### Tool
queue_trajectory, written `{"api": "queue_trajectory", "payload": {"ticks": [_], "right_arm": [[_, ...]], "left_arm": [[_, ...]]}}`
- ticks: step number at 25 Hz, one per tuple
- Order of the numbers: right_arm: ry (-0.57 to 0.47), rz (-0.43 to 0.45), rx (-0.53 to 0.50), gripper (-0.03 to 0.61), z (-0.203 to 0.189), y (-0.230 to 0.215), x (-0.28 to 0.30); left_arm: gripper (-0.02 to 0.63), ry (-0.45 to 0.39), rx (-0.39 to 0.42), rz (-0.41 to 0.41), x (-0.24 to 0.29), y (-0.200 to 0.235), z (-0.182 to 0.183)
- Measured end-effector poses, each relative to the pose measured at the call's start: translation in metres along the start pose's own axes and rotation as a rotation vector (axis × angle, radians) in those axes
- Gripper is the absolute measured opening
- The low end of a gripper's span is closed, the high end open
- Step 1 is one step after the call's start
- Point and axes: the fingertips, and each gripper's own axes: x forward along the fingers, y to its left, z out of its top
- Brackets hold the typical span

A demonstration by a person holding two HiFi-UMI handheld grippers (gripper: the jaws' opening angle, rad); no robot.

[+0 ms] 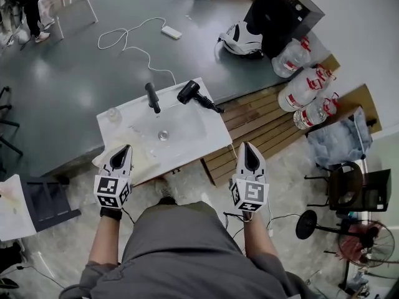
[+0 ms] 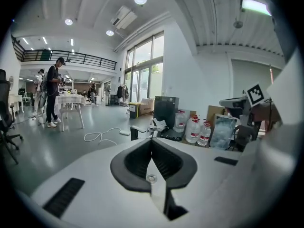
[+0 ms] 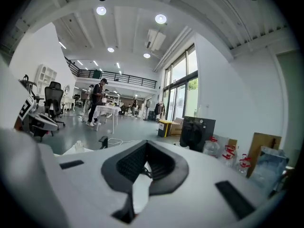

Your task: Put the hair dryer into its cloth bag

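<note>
Bright, even light everywhere. Ceiling spots (image 3: 160, 18) and tall windows (image 2: 145, 82) feed it, and the spots blow out white in both gripper views. Head view is sharp with soft shadows only, white countertop (image 1: 193, 136) a bit washed out. Gripper views are heavy fisheye: black vignette, bent walls. My left gripper (image 2: 152, 144) and right gripper (image 3: 146, 146) sit slightly soft up close

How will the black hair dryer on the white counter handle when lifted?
The black hair dryer looks rigid plastic: probably stiff and smooth. Bulky head on a slim handle: likely top-heavy, may pivot in a grip. Its black cord trails to the white counter edge and could drag.
</note>
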Motion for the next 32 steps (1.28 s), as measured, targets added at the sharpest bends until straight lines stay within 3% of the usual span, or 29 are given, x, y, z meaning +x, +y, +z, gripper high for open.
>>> {"api": "queue_trajectory", "payload": {"ticks": [10,15,19,25,32], "right_arm": [[0.016,0.061,-0.015,0.002,0.008,-0.012,0.091],[-0.002,0.176,-0.024,0.002,0.015,-0.013,0.148],[-0.037,0.263,-0.038,0.002,0.031,-0.021,0.194],[-0.031,0.345,-0.040,0.002,0.034,-0.030,0.236],[0.000,0.353,-0.051,0.002,0.020,-0.056,0.260]], "left_arm": [[0.005,0.051,-0.048,0.080,0.040,0.029,-0.006],[0.005,0.072,-0.076,0.187,0.051,0.033,-0.009],[0.027,0.106,-0.146,0.286,0.064,0.034,-0.022],[0.218,0.275,-0.227,0.399,0.084,0.036,-0.074],[0.281,0.538,-0.198,0.459,0.106,0.025,-0.156]]}}
